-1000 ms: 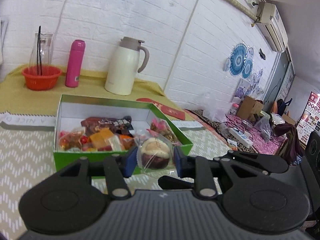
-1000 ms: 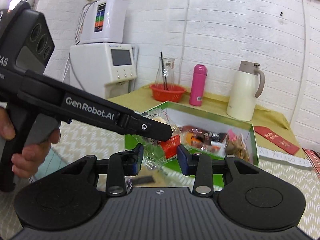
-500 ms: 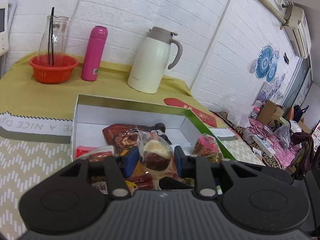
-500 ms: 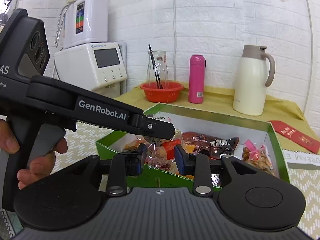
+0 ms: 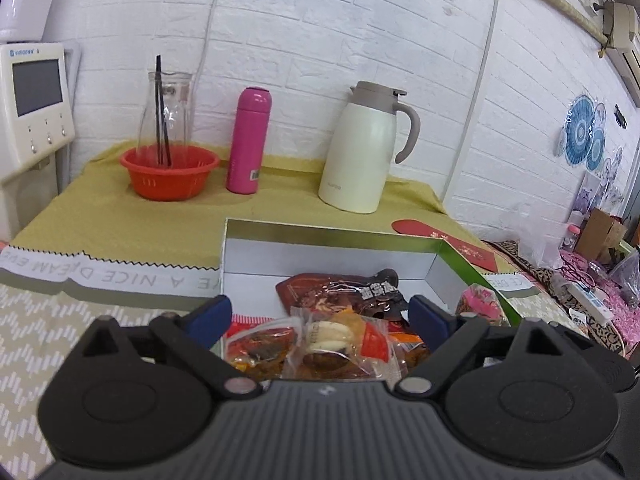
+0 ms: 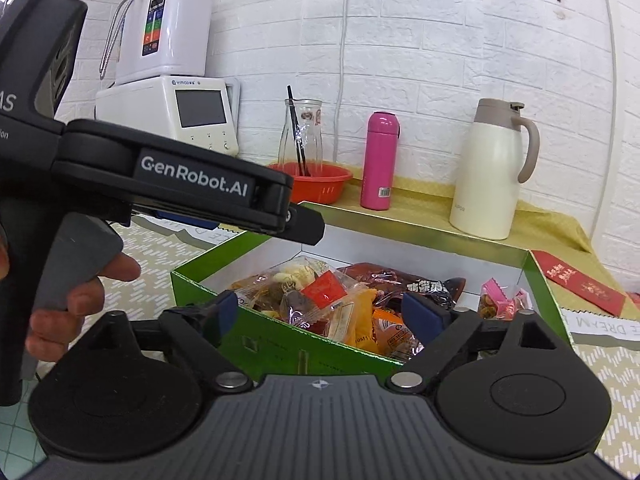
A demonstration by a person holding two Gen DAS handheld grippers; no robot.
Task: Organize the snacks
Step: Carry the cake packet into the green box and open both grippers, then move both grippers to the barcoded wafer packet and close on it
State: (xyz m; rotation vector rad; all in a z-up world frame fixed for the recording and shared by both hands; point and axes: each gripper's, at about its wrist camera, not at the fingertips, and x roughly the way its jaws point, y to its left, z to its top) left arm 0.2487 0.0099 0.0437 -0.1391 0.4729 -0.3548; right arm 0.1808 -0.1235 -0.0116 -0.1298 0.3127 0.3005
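White brick wall behind cloth-covered surface (image 5: pixel 120 220), green box (image 6: pixel 548 292) of snacks (image 5: pixel 340 332), right view alone shows hand (image 6: pixel 76 300) gripping left tongs (image 5: pixel 320 316), both tongs opening wide, right tongs (image 6: pixel 316 312) holding nothing, snacks lying in box

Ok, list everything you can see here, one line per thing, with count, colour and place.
box: one, green, white inside, on the table.
snack packets: a pile, mixed red, orange, brown, pink, inside the box.
jug: one, cream, behind the box.
bottle: one, pink, left of the jug.
basket: one, orange, holding a glass carafe.
envelope: one, red, right of the box.
left gripper: black, jaws opening over the packets.
right gripper: black, jaws opening.
hand: one, on the left gripper's handle.
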